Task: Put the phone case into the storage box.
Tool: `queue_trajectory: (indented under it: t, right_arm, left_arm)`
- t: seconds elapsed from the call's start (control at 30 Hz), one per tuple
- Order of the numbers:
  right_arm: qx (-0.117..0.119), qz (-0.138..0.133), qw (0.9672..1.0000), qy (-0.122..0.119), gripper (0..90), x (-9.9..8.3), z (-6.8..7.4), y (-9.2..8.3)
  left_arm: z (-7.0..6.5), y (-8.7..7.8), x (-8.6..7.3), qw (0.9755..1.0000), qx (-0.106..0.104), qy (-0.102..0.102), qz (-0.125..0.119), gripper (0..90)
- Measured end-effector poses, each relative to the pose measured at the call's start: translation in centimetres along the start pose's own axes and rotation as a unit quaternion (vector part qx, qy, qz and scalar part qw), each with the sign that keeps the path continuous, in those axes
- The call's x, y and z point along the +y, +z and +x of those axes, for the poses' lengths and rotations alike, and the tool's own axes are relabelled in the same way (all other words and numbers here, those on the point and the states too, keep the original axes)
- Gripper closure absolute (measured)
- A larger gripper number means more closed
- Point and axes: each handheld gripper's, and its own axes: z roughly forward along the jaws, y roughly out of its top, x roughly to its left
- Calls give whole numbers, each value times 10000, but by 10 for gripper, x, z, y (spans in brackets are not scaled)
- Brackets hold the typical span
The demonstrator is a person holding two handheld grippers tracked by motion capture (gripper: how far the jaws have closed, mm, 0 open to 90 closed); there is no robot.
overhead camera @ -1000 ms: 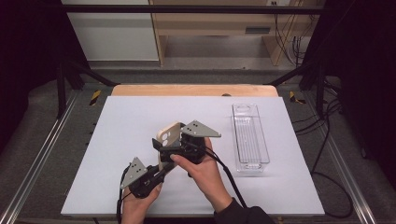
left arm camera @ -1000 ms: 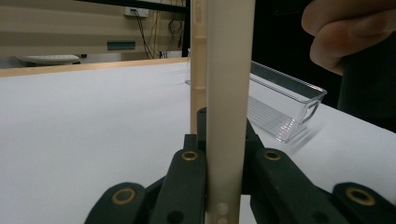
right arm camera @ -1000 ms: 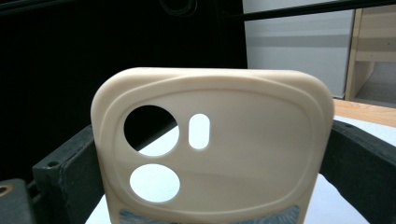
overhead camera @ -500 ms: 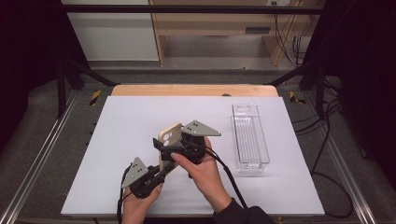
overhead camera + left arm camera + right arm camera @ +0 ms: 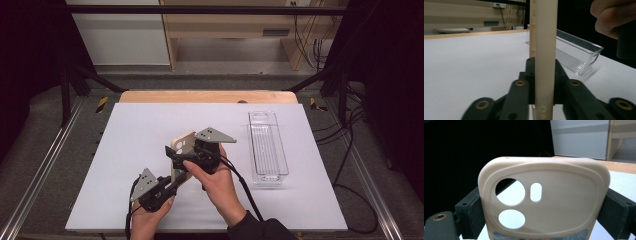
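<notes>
Between both tongs [image 5: 176, 172]: beige phone case [image 5: 544, 195], no legible text.

No legible text, label, brand, number or sign anywhere.

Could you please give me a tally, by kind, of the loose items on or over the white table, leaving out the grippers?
Phone case, beige, held by both grippers: 1
Clear plastic tray, standing on the white table: 1
Total: 2
</notes>
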Motion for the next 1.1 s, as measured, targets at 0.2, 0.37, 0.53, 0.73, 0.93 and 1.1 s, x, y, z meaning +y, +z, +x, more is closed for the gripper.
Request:
queue_trajectory:
  t: [0.2,0.37,0.53,0.73,0.93,1.1]
  right_arm:
    - [-207,-21,9998,-16,106,8,-10,-2]
    - [-469,-27,9989,-97,107,16,-23,-7]
    - [-697,-49,9974,-174,106,24,-36,-12]
    - [-1065,-100,9940,-215,106,38,-59,-25]
    - [-1308,-175,9910,-216,106,51,-77,-38]
    - [-1548,-331,9872,-207,106,67,-94,-53]
  left_arm:
    - [0,1,3,9992,292,209,-165,463]
    - [4,1,3,9990,360,223,-108,302]
    - [10,0,2,9989,418,212,29,210]
    - [22,-7,4,9980,540,333,67,93]
    - [39,-19,6,9966,726,402,19,60]
    - [47,-28,6,9950,874,482,-6,54]
